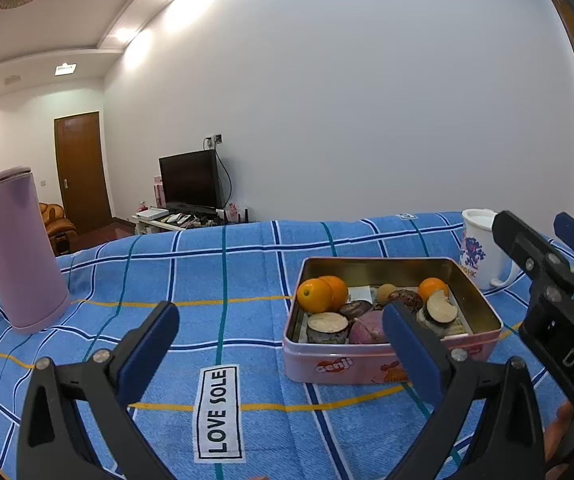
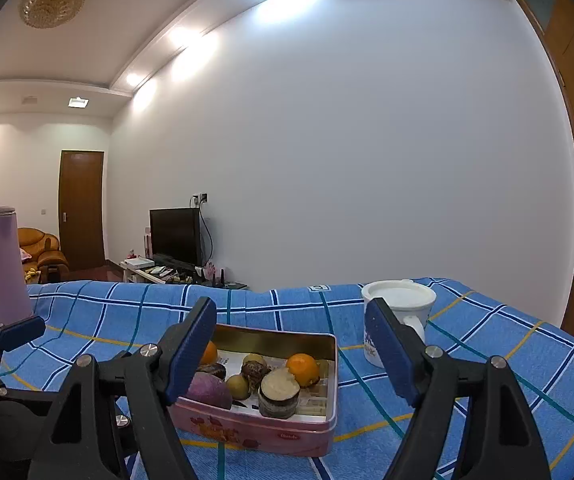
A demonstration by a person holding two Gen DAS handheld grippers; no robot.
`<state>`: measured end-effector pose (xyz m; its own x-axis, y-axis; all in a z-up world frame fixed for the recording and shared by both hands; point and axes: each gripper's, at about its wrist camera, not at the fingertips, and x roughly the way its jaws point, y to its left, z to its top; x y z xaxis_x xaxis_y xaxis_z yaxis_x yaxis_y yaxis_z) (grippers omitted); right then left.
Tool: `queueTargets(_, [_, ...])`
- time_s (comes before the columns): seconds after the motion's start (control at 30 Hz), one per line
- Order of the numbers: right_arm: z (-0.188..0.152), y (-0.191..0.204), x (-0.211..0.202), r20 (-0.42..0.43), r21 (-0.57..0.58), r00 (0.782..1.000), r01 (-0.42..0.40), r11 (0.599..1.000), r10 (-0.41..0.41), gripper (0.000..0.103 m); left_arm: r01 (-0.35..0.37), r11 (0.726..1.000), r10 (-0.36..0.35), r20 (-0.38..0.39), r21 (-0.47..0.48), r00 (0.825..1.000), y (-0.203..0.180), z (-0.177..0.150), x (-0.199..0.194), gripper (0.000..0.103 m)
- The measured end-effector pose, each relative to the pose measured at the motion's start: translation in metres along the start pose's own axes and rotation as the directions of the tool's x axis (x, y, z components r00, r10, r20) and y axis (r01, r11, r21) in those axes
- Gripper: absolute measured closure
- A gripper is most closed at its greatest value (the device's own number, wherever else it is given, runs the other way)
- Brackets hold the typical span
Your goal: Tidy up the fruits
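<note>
Two tools, left tool (image 1: pixel 281 340) and right tool (image 2: pixel 291 344), hover wide open and empty near a pink tin (image 2: pixel 287 436) on the blue-checked tabletop (image 1: pixel 223 264), gathering fruits (image 1: pixel 321 294) inside.

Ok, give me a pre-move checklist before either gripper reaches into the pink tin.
1. Left gripper open, nothing between its fingers: ok.
2. Right gripper open, nothing held: ok.
3. Pink rectangular metal tin lidless, flat on the blue checked cloth: ok.
4. Fruit inside the tin, including the round orange: ok.
5. White printed mug apart from the tin: ok.
6. Tall lilac flask upright, well aside: ok.
</note>
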<state>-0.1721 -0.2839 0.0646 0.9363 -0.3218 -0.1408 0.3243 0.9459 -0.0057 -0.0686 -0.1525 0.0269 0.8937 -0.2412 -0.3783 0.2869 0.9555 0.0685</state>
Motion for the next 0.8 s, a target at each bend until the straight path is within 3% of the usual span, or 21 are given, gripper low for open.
queueTargets(0.8, [-0.0012,-0.0042,0.0042,-0.02,0.016,1.0,0.012,1.0,-0.011,0.025,0.007,1.0,-0.007,-0.029,-0.003,1.0,0.001,0.0006,0.0042,0.0])
